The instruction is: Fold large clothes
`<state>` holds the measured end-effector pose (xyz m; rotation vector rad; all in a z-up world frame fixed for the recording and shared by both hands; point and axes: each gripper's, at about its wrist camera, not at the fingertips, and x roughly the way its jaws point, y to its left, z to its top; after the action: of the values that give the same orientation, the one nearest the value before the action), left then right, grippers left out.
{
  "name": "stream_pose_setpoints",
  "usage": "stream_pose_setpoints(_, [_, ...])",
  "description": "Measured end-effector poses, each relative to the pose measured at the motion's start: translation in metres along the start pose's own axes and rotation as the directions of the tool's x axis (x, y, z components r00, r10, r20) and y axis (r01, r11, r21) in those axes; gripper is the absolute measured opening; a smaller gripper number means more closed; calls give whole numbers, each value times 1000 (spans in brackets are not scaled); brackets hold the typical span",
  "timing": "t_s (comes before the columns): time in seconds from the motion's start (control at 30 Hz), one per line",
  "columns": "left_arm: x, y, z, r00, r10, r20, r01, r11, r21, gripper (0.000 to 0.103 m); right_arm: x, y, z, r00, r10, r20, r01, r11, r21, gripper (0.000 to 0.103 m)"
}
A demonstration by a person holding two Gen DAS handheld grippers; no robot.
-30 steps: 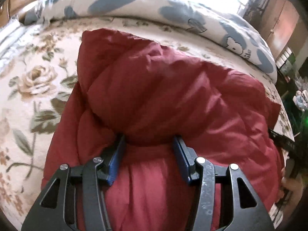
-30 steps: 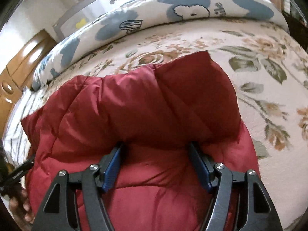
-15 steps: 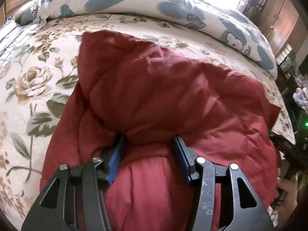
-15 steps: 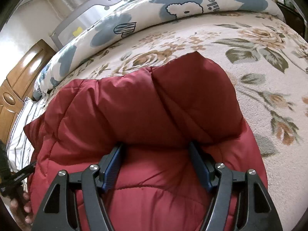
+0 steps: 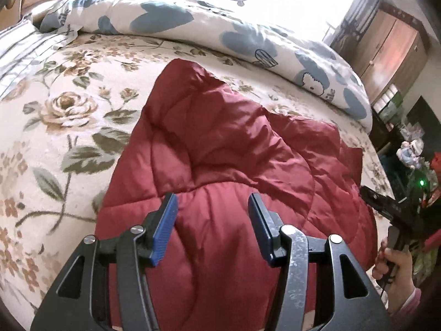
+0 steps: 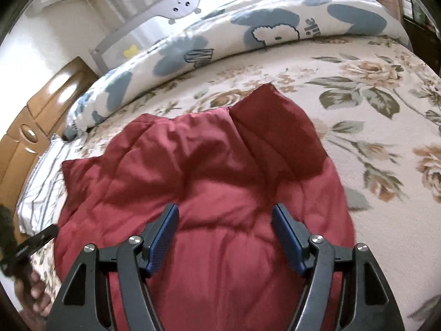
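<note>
A dark red quilted jacket (image 5: 228,149) lies folded on the floral bedspread (image 5: 55,127). It also shows in the right wrist view (image 6: 209,165). Its upper flap lies flat over the lower layer. My left gripper (image 5: 212,201) is open and hovers just above the jacket's near part, holding nothing. My right gripper (image 6: 224,211) is open too, above the near part of the jacket, empty. The right gripper also shows at the right edge of the left wrist view (image 5: 391,209), held in a hand.
A rolled white duvet with blue prints (image 5: 220,33) lies along the far side of the bed. A striped pillow (image 6: 41,182) lies at the head end. A wooden headboard (image 6: 33,115) and wooden cabinets (image 5: 394,47) stand beyond the bed.
Both grippers have let go of the folded-over flap and pulled back and up. The flap now rests flat on the jacket, and both sets of fingertips show clear of the fabric.
</note>
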<state>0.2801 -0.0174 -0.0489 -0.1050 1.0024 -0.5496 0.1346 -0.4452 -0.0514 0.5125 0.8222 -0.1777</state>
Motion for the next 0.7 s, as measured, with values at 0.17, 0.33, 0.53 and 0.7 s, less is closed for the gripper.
stream_pose_setpoints(0.17, [-7, 10, -7, 1000, -29, 2, 29, 1000, -11, 58, -28, -17, -10, 1000, -19, -2, 19, 1000, -14, 81])
stream_pose_setpoints(0.33, [-13, 19, -7, 998, -69, 5, 69, 998, -10, 67, -46, -48, -15, 1000, -20, -7, 20, 998, 51, 85])
stream_pose_setpoints(0.53, [-15, 43, -3, 993, -114, 21, 115, 989, -94, 74, -44, -81, -18, 1000, 11, -28, -7, 991, 134, 86])
stream_pose_setpoints(0.7, [-2, 63, 3, 990, -139, -3, 136, 976, -168, 77, -25, -92, -24, 993, 101, -65, -86, 977, 197, 86])
